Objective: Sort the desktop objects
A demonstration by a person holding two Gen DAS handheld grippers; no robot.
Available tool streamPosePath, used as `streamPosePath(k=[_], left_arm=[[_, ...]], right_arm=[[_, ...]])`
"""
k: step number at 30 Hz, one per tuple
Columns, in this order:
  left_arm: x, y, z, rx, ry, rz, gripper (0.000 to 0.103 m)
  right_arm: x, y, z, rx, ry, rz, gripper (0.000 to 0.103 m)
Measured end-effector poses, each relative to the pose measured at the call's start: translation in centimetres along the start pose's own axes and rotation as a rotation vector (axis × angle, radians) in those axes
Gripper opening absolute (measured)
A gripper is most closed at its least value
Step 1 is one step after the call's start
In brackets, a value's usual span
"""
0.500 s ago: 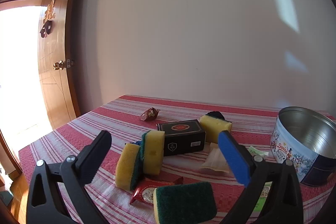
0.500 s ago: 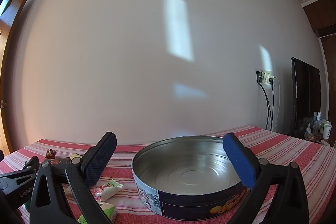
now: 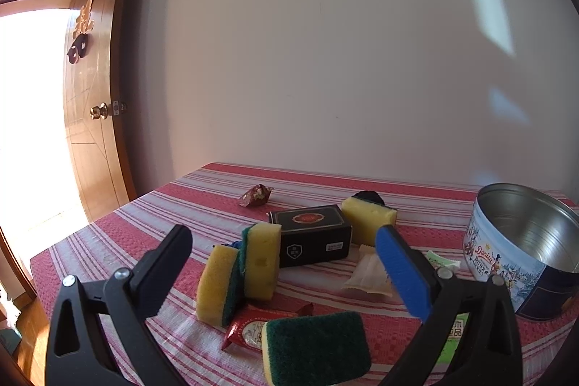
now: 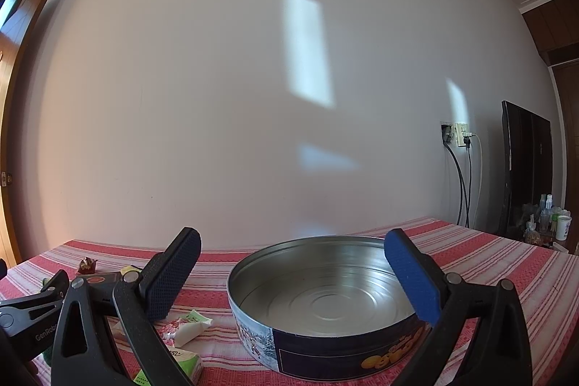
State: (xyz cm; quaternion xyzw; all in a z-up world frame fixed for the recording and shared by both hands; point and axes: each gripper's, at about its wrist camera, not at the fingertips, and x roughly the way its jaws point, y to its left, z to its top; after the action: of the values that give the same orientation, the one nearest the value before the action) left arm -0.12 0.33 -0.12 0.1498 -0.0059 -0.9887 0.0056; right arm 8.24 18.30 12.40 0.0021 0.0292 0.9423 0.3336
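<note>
My left gripper is open and empty above a cluster on the striped cloth: two upright yellow-green sponges, a flat green-topped sponge, a red sachet, a black box, another yellow sponge and a white packet. An empty round cookie tin stands to the right. My right gripper is open and empty just above the tin's near rim. The left gripper's finger shows at the right wrist view's left edge.
A brown wrapped candy lies near the cloth's far side. Green and white packets lie left of the tin. A wooden door stands open at left. A dark screen and wall socket with cables are at right.
</note>
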Motion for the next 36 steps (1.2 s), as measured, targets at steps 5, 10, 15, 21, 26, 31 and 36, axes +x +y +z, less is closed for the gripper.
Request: streamPosePath(k=[5, 10, 15, 21, 26, 31, 36], left_arm=[[-0.1, 0.0, -0.1, 0.001, 0.001, -0.005, 0.103], [-0.2, 0.2, -0.1, -0.007, 0.001, -0.008, 0.103], [-0.3, 0.2, -0.1, -0.003, 0.003, -0.018, 0.103], [-0.3, 0.3, -0.2, -0.006, 0.004, -0.019, 0.103], [-0.4, 0.2, -0.2, -0.007, 0.006, -0.05, 0.103], [-0.8, 0.3, -0.5, -0.006, 0.025, -0.087, 0.103], [-1.2, 1.4, -1.2, 0.006, 0.093, -0.111, 0.102]], right_arm=[[-0.2, -0.2, -0.4, 0.002, -0.006, 0.002, 0.103], [-0.1, -0.2, -0.5, -0.001, -0.007, 0.004, 0.103], [0.1, -0.4, -0.7, 0.0, -0.003, 0.012, 0.103], [0.6, -0.6, -0.6, -0.002, -0.008, 0.025, 0.103], [0.8, -0.6, -0.7, 0.003, -0.01, 0.029, 0.103], [0.3, -0.7, -1.1, 0.008, -0.006, 0.064, 0.103], [0.0, -0.1, -1.3, -0.007, -0.017, 0.128, 0.103]])
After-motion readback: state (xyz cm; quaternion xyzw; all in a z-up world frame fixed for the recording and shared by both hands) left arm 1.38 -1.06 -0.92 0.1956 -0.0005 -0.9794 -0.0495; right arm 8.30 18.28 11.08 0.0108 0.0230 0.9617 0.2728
